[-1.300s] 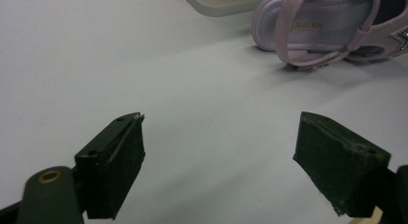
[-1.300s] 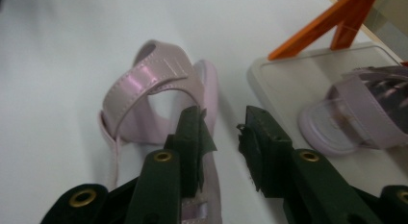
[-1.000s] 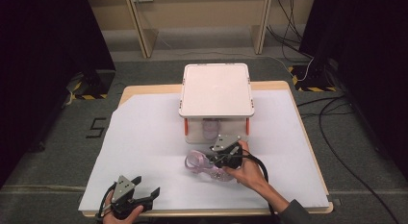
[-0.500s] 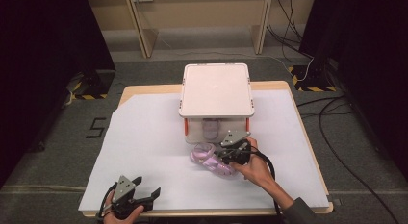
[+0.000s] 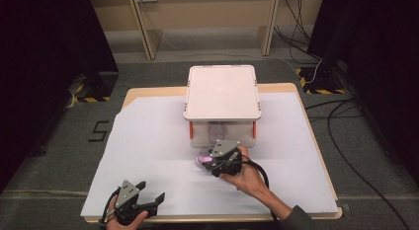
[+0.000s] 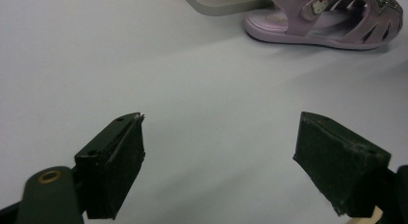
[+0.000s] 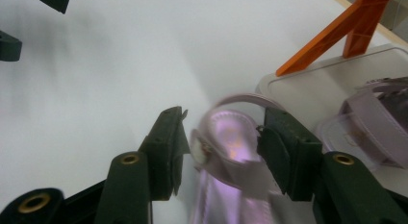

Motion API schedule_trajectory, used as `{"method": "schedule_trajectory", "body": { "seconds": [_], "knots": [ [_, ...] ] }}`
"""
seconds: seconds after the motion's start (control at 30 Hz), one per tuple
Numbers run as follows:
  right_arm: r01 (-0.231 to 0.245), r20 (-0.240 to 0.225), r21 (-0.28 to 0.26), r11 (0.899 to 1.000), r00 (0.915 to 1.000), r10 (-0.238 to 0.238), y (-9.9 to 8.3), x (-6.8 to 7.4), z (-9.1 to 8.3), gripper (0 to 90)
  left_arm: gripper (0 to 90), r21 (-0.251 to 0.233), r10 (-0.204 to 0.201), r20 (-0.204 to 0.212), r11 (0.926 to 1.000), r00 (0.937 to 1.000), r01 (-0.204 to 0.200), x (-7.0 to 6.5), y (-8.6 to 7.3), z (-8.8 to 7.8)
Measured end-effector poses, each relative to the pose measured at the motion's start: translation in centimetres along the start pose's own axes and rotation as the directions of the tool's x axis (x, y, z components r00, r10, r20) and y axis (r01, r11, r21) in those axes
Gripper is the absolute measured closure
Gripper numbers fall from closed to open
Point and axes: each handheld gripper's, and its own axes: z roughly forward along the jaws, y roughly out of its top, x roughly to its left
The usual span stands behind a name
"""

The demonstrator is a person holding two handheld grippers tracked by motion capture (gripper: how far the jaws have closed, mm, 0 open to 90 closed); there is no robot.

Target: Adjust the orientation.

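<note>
- High view: the right tool (image 5: 213, 163) sits just in front of the lidded storage box (image 5: 222, 92), over a pink sandal (image 5: 202, 160) lying on the white sheet that covers the desk (image 5: 148, 141). A second ago that sandal lay a little further left and more exposed; it has since been carried in close to the box front, and the hand has followed it.
- High view: the left tool (image 5: 148, 204) rests at the near edge of the desk, well apart from the work and in the same place as before.
- Left gripper view: the left tool's (image 6: 219, 152) jaws stand wide apart with nothing between them. The sandal (image 6: 327, 19) lies flat on its sole farther off, beside the corner of the box base.
- Right gripper view: the right tool's (image 7: 221, 142) jaws straddle the sandal's (image 7: 231, 152) heel end and have just been opening. The left pad stands clear of the sandal; the picture is too blurred to tell if the right pad touches it. I judge the grip released.
- Right gripper view: a second sandal (image 7: 375, 123) shows through the clear box wall (image 7: 308, 89), next to an orange latch (image 7: 356, 27).
- Judgement: the sandal is set down outside the box, the lid remains on, and stowing is not yet done.
</note>
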Motion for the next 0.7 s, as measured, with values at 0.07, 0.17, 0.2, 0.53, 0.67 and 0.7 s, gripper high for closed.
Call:
{"method": "schedule_trajectory", "body": {
  "seconds": [0.07, 0.17, 0.2, 0.53, 0.67, 0.7],
  "knots": [
    [0.005, 0.002, 0.006, 1.000, 1.0000, -0.005, 0.2, 0.1, 0.6, 49.1, 16.9, 0.001, -0.001, -0.001, 1.0000, 1.0000, 0.001, 0.0, 0.0, 0.0],
    [0.012, 0.018, 0.023, 1.000, 0.9998, -0.012, 0.5, 0.2, 1.4, 47.4, 16.9, 0.003, -0.004, 0.001, 1.0000, 1.0000, 0.004, 0.0, 0.0, 0.0],
    [0.005, 0.020, 0.033, 0.999, 0.9998, -0.006, 0.5, 0.3, 1.7, 47.3, 16.9, 0.003, -0.001, 0.001, 1.0000, 1.0000, 0.001, 0.0, 0.0, 0.0],
    [0.003, 0.045, 0.089, 0.996, 0.9990, -0.007, 0.5, 0.5, 3.4, 46.4, 16.9, -0.003, 0.001, 0.004, 1.0000, 1.0000, -0.001, 0.0, 0.0, 0.0],
    [0.003, 0.040, 0.091, 0.996, 0.9992, -0.007, 0.4, 0.6, 3.7, 46.8, 16.9, -0.002, -0.002, 0.002, 1.0000, 1.0000, 0.002, 0.0, 0.0, -0.1],
    [0.007, 0.042, 0.092, 0.996, 0.9990, -0.011, 0.5, 0.7, 3.7, 46.9, 16.9, -0.001, -0.001, 0.002, 1.0000, 1.0000, 0.001, 0.0, 0.0, -0.1]
  ]
}}
